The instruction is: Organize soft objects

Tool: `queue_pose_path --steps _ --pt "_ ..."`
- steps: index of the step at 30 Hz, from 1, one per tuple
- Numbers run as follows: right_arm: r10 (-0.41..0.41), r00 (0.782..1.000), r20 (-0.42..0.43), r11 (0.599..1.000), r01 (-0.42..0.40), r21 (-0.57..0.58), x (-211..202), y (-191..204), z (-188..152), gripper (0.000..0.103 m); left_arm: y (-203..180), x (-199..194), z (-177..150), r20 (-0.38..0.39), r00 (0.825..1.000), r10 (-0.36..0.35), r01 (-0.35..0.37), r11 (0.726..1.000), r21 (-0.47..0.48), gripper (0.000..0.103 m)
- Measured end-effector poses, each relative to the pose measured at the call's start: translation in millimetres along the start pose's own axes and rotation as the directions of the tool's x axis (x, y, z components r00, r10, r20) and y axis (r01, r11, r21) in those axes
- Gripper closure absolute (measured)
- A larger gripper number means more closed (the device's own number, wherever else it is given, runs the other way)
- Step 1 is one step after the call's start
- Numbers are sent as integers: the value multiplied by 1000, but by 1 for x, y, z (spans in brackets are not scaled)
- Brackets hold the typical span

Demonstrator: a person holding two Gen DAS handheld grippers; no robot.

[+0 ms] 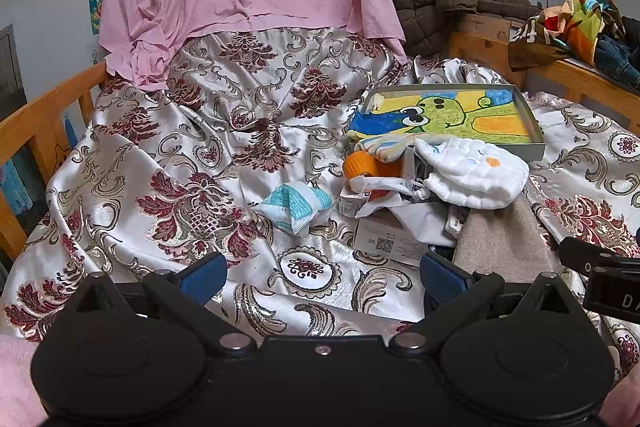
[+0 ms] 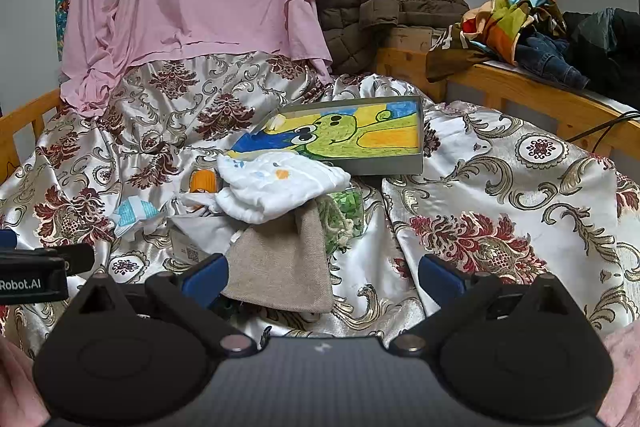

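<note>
White cloth [image 2: 276, 187]: bunched mid-bed on the pile, its near edge over the beige cloth [image 2: 280, 267].
Beige cloth: near side of the pile, just beyond the right gripper [image 2: 322, 277].
Box [image 2: 384, 169]: far of the white cloth, frog drawing inside.
Blue packet [image 1: 296, 205]: left of the pile.
Right gripper: fingers spread, holding nothing.
Left gripper [image 1: 322, 277]: fingers spread, empty, over the bedspread [image 1: 160, 155].

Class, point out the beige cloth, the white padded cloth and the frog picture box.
beige cloth [image 2: 280, 263], right wrist view, centre of cloth.
white padded cloth [image 2: 280, 187], right wrist view, middle of top.
frog picture box [image 1: 452, 115], left wrist view, frog's face.
</note>
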State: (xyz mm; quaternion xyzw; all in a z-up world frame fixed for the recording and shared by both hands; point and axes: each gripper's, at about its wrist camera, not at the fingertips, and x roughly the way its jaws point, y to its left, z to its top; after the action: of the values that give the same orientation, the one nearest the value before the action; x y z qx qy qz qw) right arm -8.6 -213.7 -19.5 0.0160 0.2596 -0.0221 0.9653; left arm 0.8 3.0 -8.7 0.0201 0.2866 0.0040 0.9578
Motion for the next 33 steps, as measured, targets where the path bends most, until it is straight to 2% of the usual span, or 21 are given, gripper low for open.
queue_pose_path --steps 6,9,13,17,20,24,27,29,33 --pt "-11 1000 -10 1000 11 12 0 -1 2 0 0 4 -1 -22 1000 7 -7 1000 5 1" --pt "-11 1000 -21 999 11 31 3 -5 7 0 4 6 2 -23 1000 -3 3 1000 -23 1" --pt "56 998 -31 995 -53 82 14 -19 22 0 9 14 16 -3 999 -42 41 997 -60 1" --pt "132 989 -62 977 -119 175 36 -41 40 0 5 25 31 46 995 -88 88 996 -8 1" --pt "193 975 -106 965 -169 203 58 -57 52 0 -5 34 41 64 986 -152 149 988 46 1" --pt "251 957 -142 964 -233 131 83 -60 64 0 -29 44 41 53 960 -273 261 950 173 1" --pt "280 948 -153 960 -273 68 96 -53 70 0 -47 52 31 0 940 -341 329 905 270 1" --pt "320 934 -161 947 -321 20 104 -47 72 0 -57 56 24 -35 926 -375 366 875 317 1" --pt "311 941 -132 927 -331 -178 113 -24 77 0 -70 70 17 -113 894 -433 444 827 344 2"
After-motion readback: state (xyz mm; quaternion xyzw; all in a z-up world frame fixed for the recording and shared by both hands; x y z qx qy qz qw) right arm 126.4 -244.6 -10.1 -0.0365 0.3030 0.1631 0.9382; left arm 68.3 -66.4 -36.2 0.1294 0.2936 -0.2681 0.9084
